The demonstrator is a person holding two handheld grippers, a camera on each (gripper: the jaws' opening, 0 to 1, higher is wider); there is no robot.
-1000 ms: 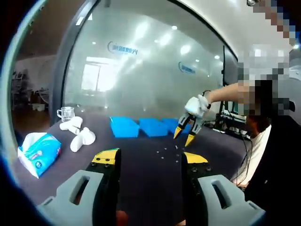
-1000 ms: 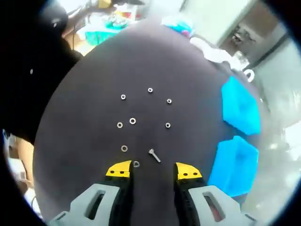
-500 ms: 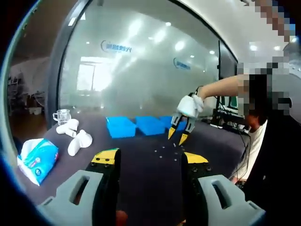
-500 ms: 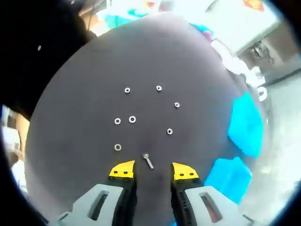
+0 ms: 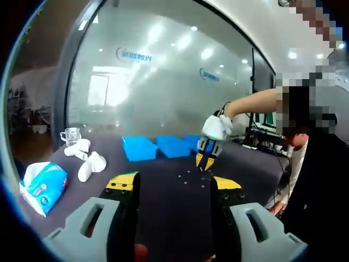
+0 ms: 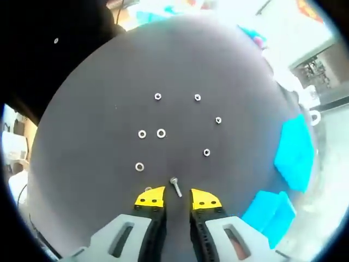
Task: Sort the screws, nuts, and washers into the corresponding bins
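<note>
My right tongs (image 6: pixel 178 199) have narrowed around the screw (image 6: pixel 175 185) on the tabletop (image 6: pixel 92 125) — not yet clamped. My left tongs (image 5: pixel 172 184) hang apart, idle; the bins (image 5: pixel 139 147) wait.

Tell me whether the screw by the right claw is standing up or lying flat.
Lying flat. In the right gripper view the screw rests lengthwise on the dark table, head away from the right claw, not yet gripped.

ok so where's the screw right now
In the right gripper view the screw lies on the dark table, just ahead of the right hand-held gripper, between its yellow tips, with a small ring off to its left.
</note>
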